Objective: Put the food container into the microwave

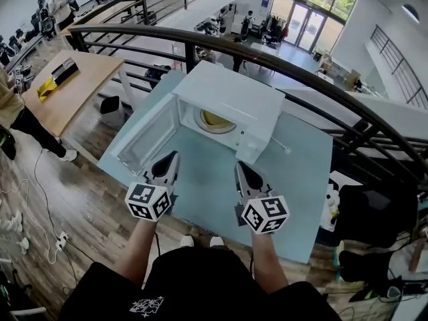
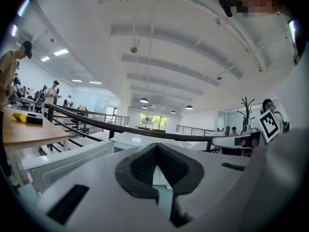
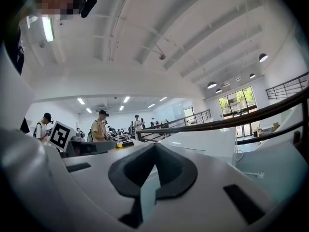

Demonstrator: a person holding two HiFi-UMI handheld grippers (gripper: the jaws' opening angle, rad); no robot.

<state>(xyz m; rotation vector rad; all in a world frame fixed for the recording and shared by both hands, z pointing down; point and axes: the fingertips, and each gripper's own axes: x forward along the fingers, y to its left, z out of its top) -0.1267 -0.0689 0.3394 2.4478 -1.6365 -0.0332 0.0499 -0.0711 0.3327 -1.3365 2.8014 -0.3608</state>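
left gripper (image 1: 171, 159) and right gripper (image 1: 243, 168): both clenched, pads meeting tip to tip, nothing between them. both held over pale blue table (image 1: 304, 179), just in front of white microwave (image 1: 234, 95). microwave door (image 1: 148, 138) swung open to the left. yellow food container (image 1: 215, 120) sits inside the cavity.

Left gripper (image 1: 171, 158) and right gripper (image 1: 241, 167): held level, side by side and apart, both pointing forward from the body. Left forearm (image 1: 137, 246) and right forearm (image 1: 269, 263): bare, extended. Left jaws: tips together, nothing between them. Right jaws: tips together, likewise empty.
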